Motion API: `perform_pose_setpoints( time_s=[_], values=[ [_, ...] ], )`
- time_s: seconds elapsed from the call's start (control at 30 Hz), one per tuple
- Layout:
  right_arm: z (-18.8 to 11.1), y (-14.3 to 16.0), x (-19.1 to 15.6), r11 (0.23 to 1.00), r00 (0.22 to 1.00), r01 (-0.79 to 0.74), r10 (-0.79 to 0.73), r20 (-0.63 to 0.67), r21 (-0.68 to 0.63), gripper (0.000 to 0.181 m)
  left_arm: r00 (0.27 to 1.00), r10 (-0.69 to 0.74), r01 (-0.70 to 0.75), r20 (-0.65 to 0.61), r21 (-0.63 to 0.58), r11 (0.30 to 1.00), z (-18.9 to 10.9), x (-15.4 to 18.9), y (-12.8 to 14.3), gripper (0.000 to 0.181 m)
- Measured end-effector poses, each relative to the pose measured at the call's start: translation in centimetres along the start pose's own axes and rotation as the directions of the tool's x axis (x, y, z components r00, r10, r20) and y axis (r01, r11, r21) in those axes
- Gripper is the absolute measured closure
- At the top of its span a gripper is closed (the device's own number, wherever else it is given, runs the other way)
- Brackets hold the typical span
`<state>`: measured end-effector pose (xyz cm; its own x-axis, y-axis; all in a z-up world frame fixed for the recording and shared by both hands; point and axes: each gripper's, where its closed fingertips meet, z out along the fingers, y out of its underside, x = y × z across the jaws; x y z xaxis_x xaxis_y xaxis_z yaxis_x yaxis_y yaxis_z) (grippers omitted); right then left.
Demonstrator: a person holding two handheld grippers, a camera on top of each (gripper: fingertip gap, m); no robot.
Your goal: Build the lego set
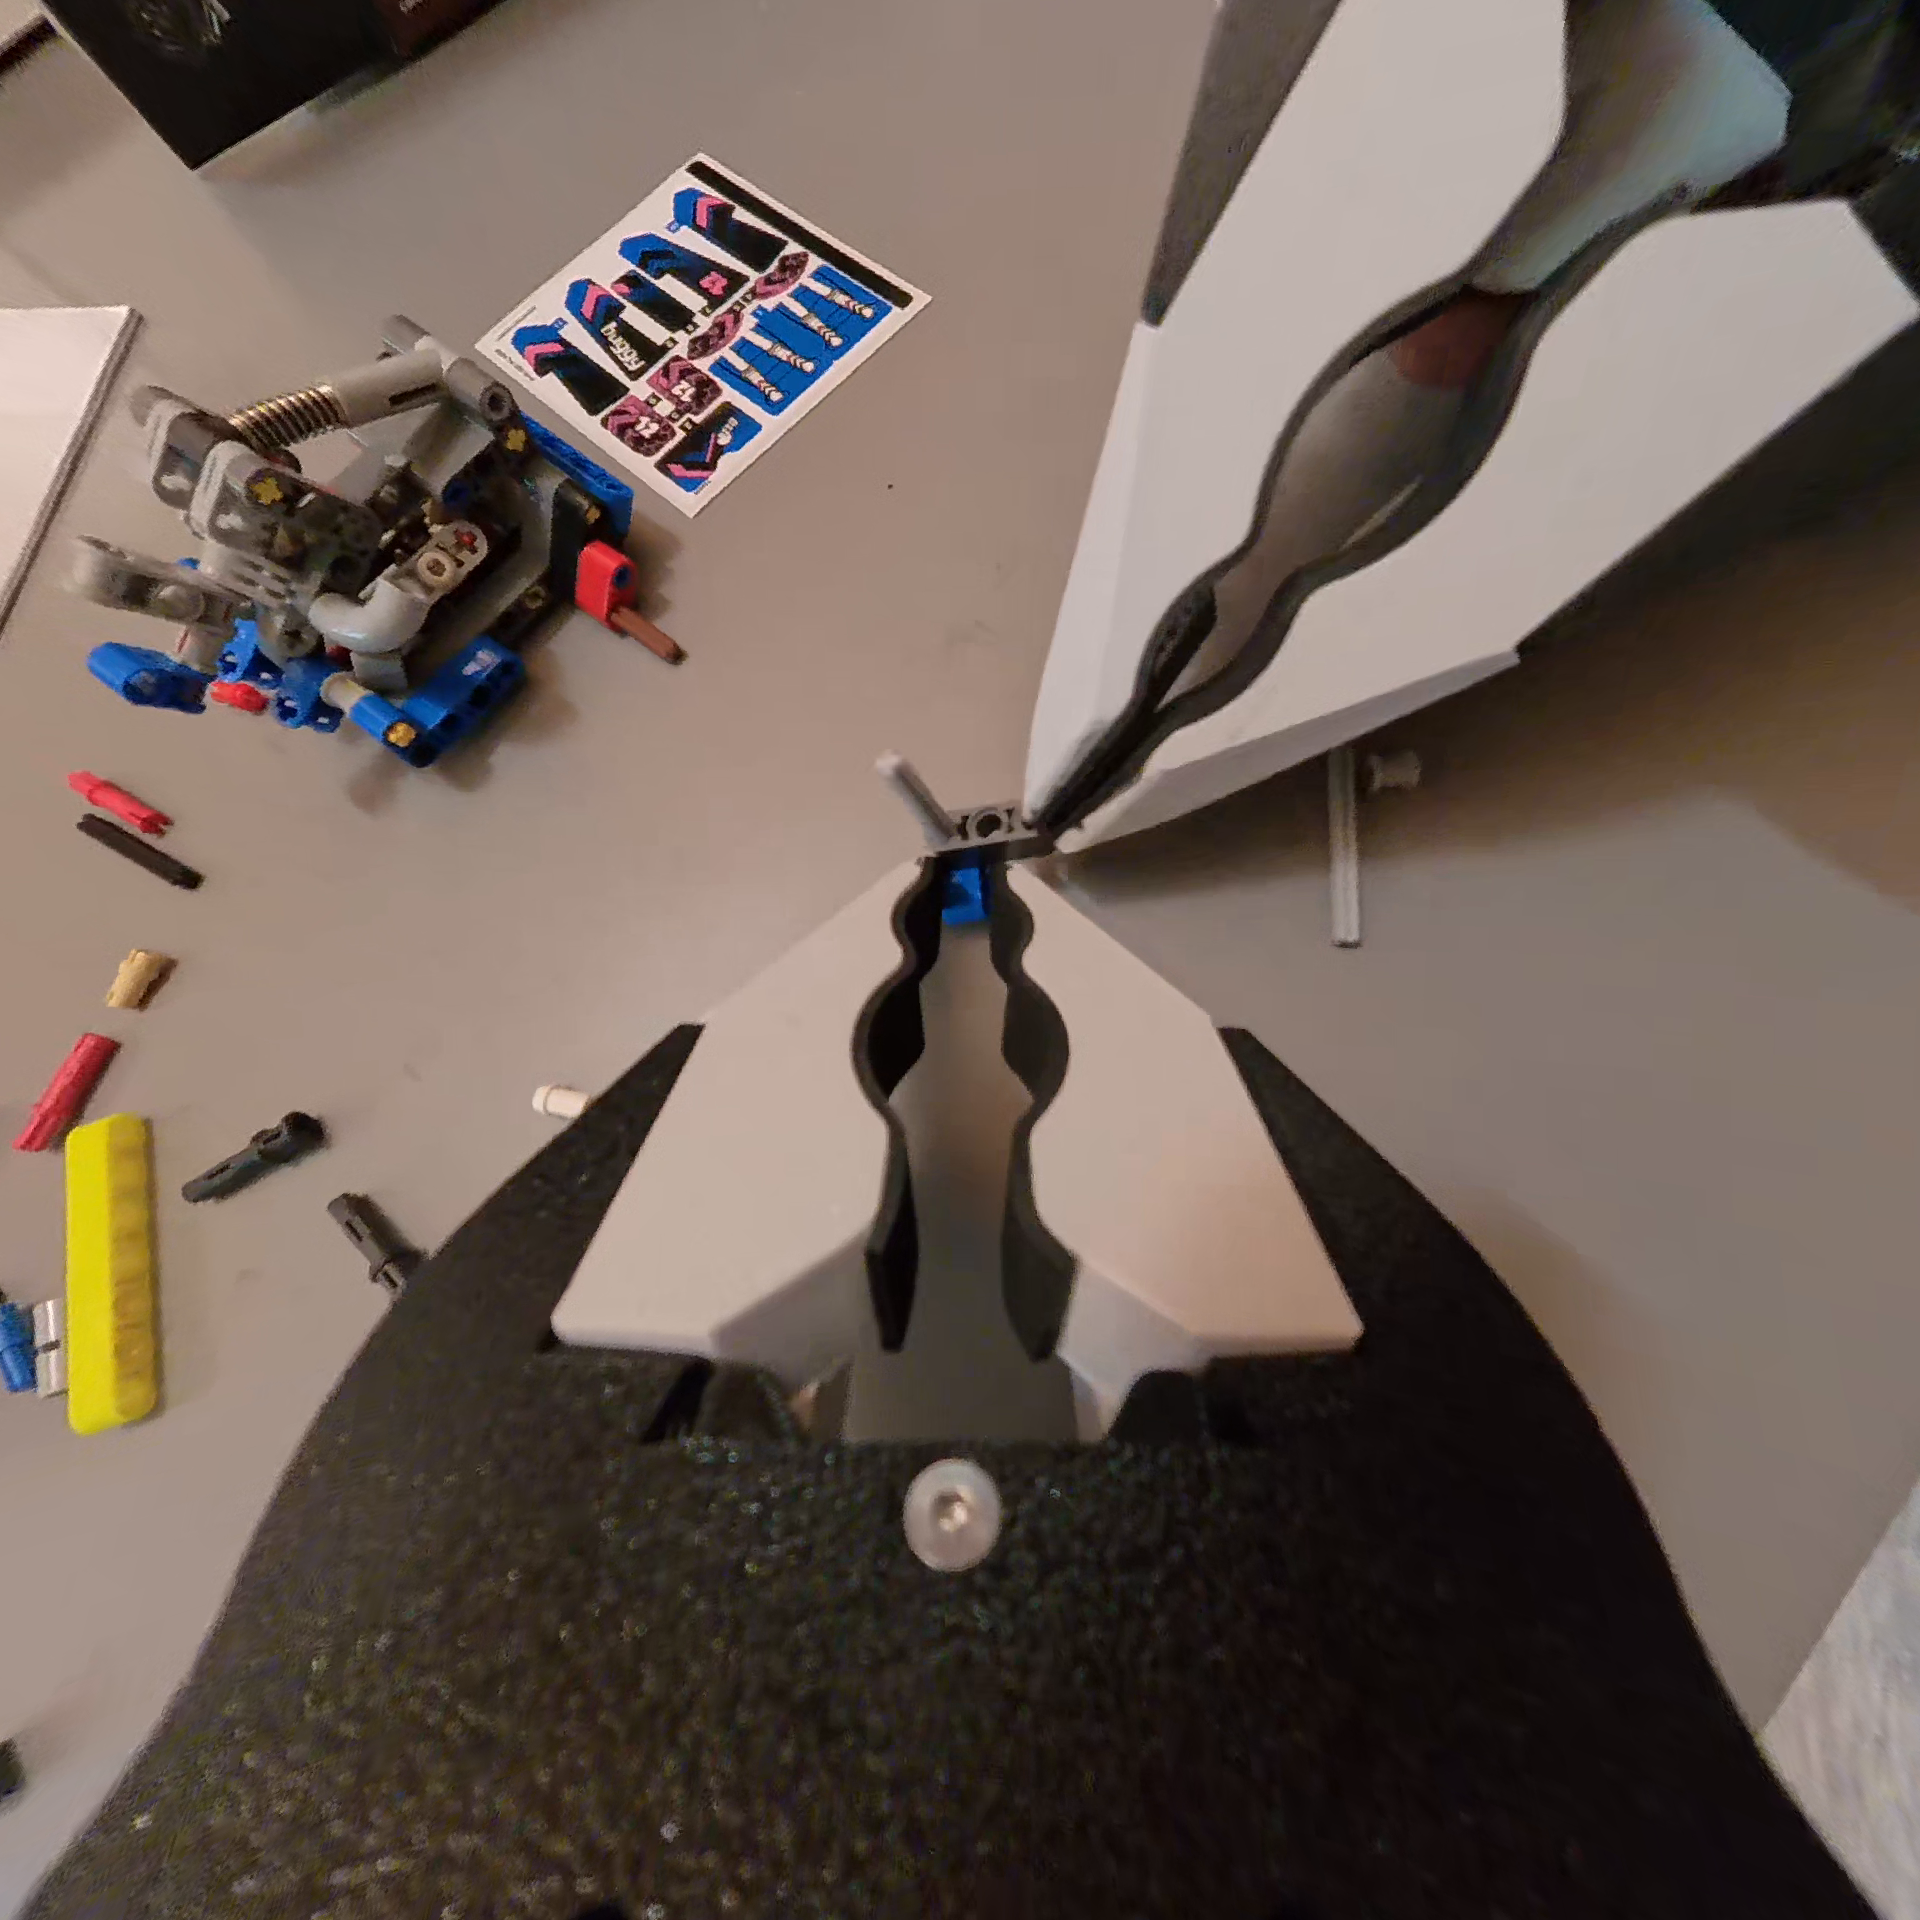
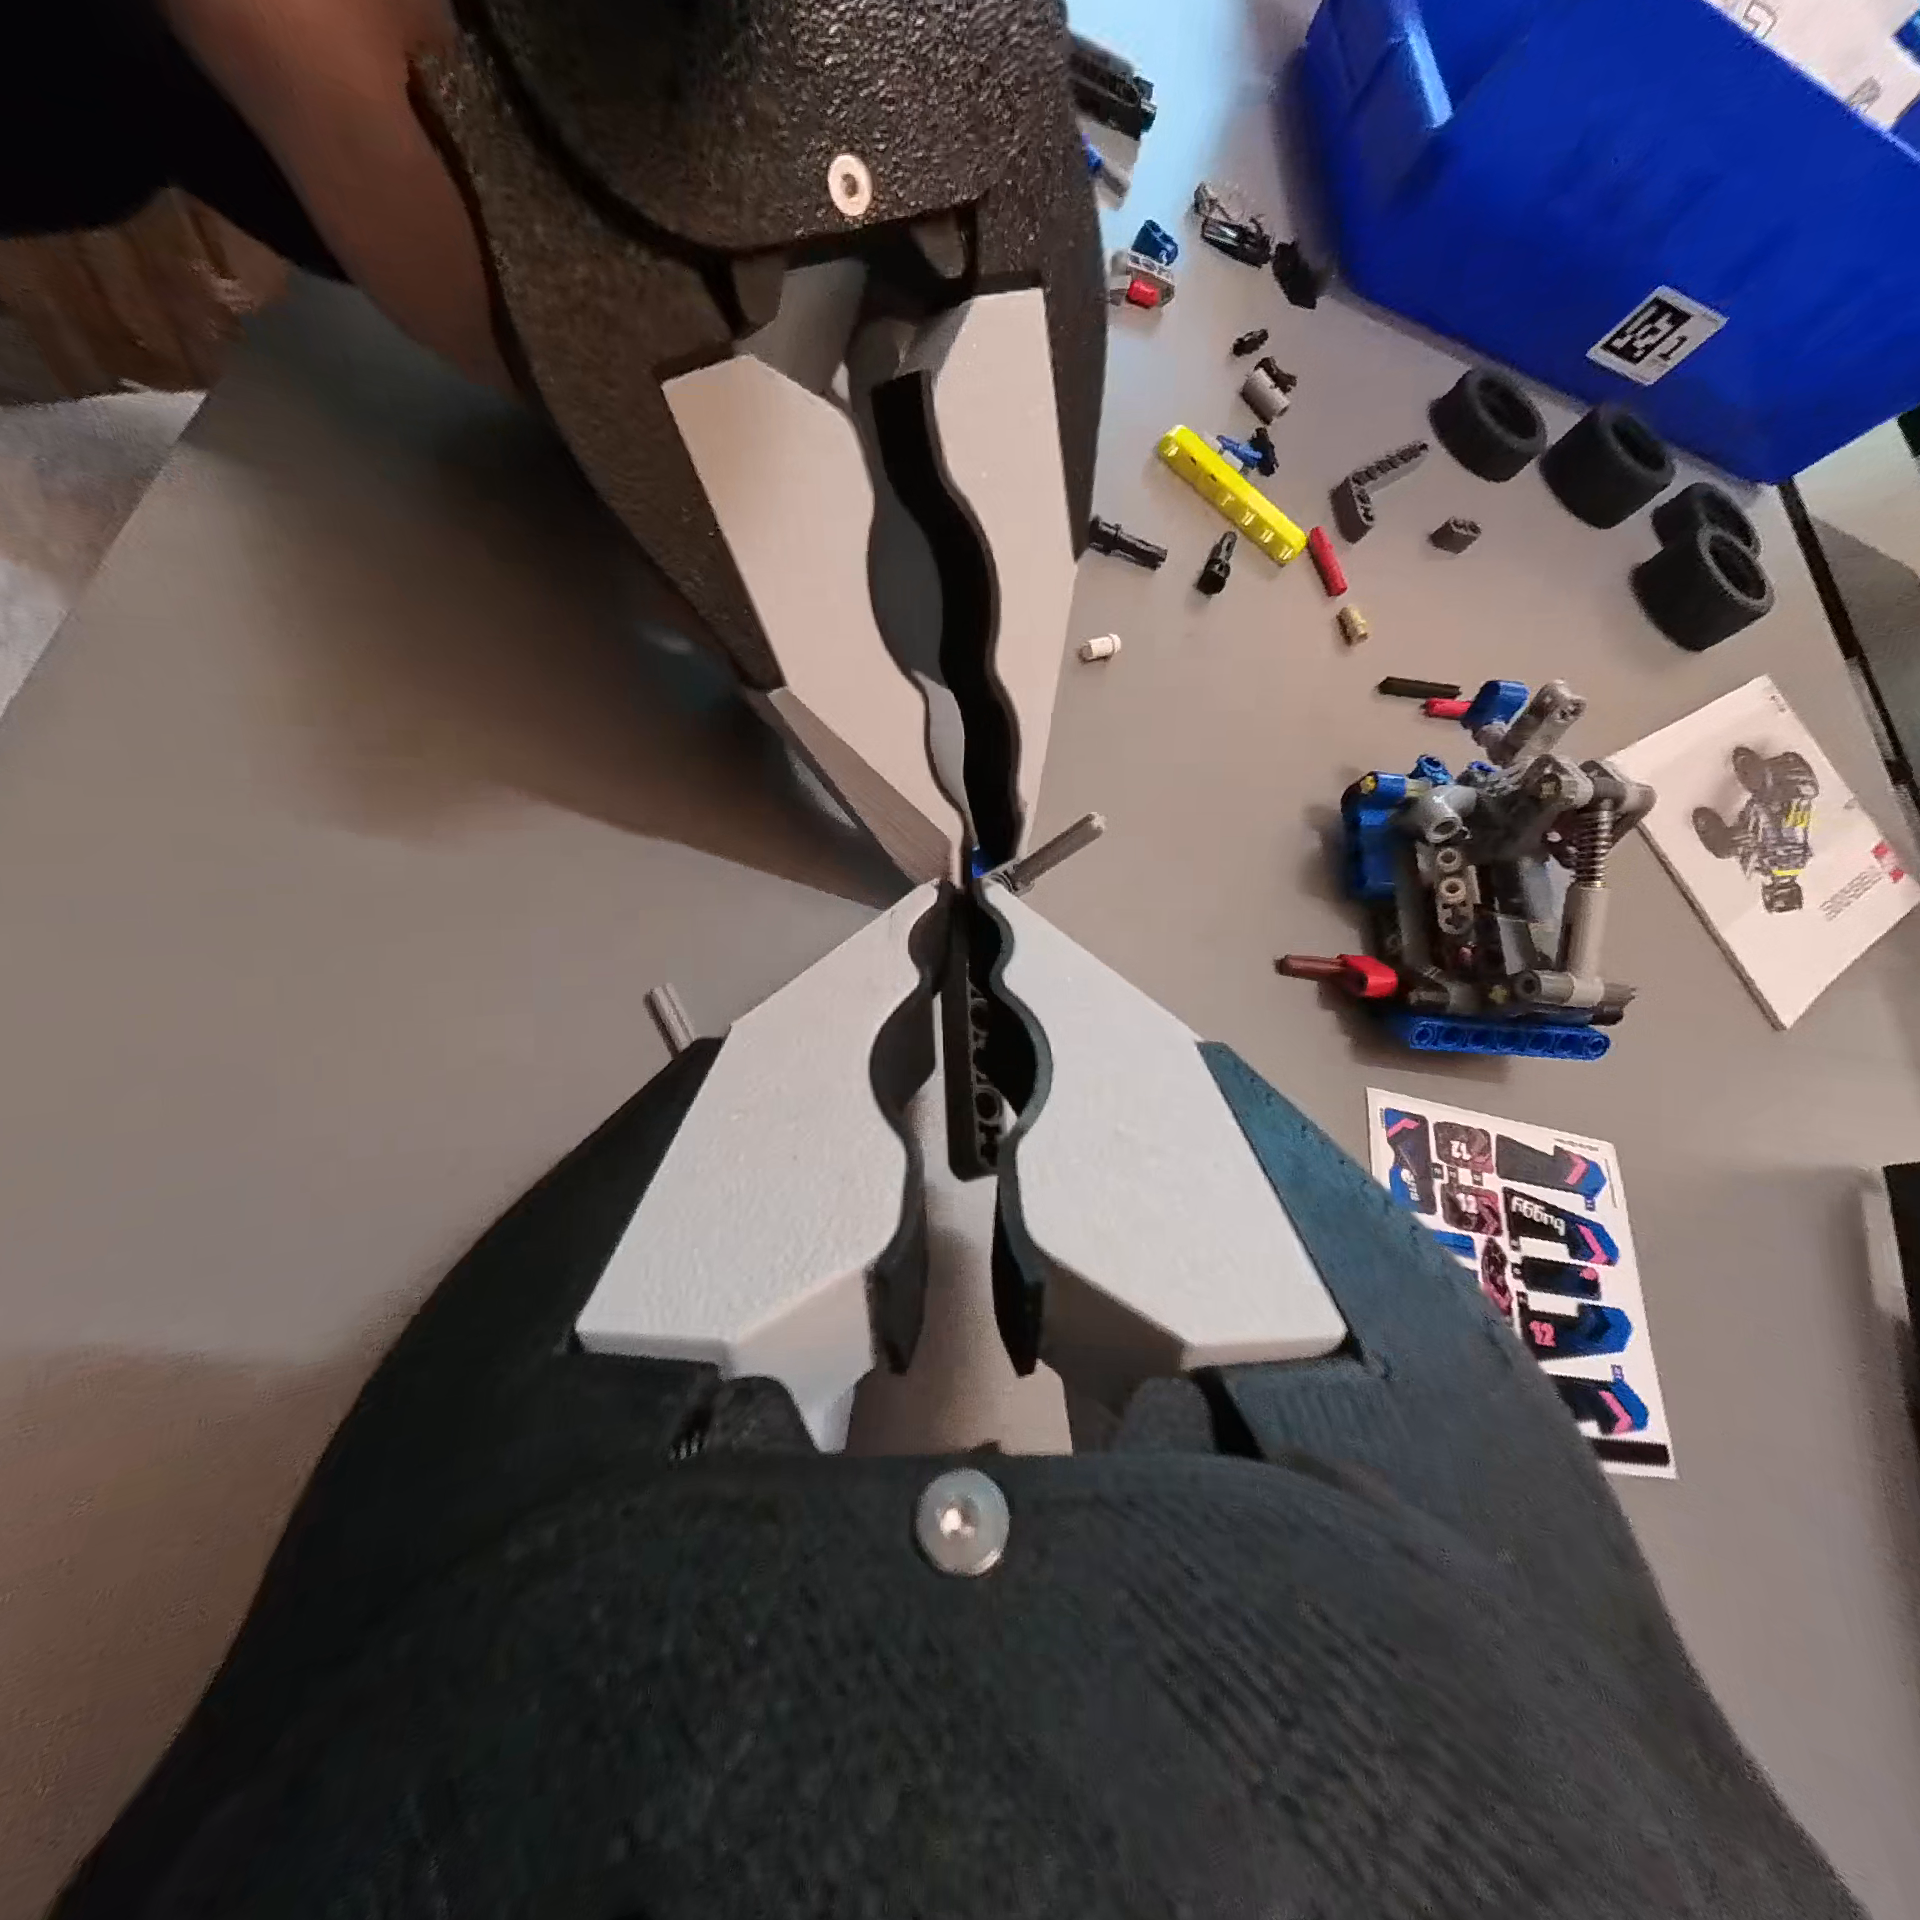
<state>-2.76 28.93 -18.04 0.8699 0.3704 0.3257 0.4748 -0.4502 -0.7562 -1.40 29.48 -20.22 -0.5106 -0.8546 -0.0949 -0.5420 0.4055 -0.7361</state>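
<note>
My left gripper [image 1: 971,868] is shut on a small blue piece [image 1: 966,894] at its fingertips. The blue piece sits against a thin dark grey beam [image 1: 987,826], and a light grey axle [image 1: 912,792] sticks out of that beam. My right gripper [image 2: 961,904] is shut on the dark grey beam [image 2: 977,1060], which runs lengthwise between its pads. In the left wrist view the right gripper [image 1: 1044,821] comes in from the upper right and pinches the beam's end. In the right wrist view the left gripper [image 2: 982,847] comes from above with the blue piece [image 2: 982,860] and the axle [image 2: 1060,847] beside it.
A partly built blue and grey model [image 1: 343,561] stands on the grey table with a sticker sheet [image 1: 707,332] beside it. A yellow beam [image 1: 112,1273], loose pins and a grey axle [image 1: 1343,852] lie around. A blue bin [image 2: 1621,208], black wheels [image 2: 1600,468] and a booklet [image 2: 1787,862] are at the right. My left and right fingertips are right by each other.
</note>
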Motion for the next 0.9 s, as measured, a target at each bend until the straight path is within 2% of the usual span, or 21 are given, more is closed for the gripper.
perform_pose_setpoints(
  time_s=[0.1, 0.23, 0.4, 0.47, 0.67, 0.9],
  values=[
    [0.1, 0.8, -0.6, 0.998, 1.0, 0.026, -0.025, 0.018, -0.059, 0.181, 1.0, 0.01, -0.01, -0.008, -0.005, 1.0, 0.0, 0.1, -0.1, 0.176],
    [0.1, 0.9, -0.5, 0.999, 1.0, -0.012, 0.012, 0.014, -0.049, 0.181, 1.0, 0.005, -0.005, -0.024, -0.001, 1.0, 0.2, 0.0, -0.2, 0.176],
    [-0.2, 0.4, 0.1, 0.999, 0.999, -0.04, 0.04, -0.009, 0.035, 0.181, 1.0, 0.002, -0.002, -0.026, 0.003, 1.0, 0.2, 0.0, -0.2, 0.176],
    [-0.7, -0.2, 1.1, 0.995, 0.996, -0.062, 0.066, -0.056, 0.078, 0.181, 1.0, 0.004, -0.004, -0.024, 0.003, 1.0, 0.2, -0.1, -0.2, 0.176],
    [0.2, 0.3, 1.2, 1.0, 0.996, -0.013, 0.013, -0.09, 0.0, 0.177, 0.997, -0.049, 0.049, -0.061, -0.002, 0.999, 0.3, -0.1, -0.2, 0.176],
    [0.8, 0.3, 1.6, 0.991, 0.987, -0.134, 0.131, -0.089, -0.03, 0.181, 0.996, -0.056, 0.056, -0.07, -0.002, 0.998, 0.3, -0.1, -0.2, 0.176]
  ],
)
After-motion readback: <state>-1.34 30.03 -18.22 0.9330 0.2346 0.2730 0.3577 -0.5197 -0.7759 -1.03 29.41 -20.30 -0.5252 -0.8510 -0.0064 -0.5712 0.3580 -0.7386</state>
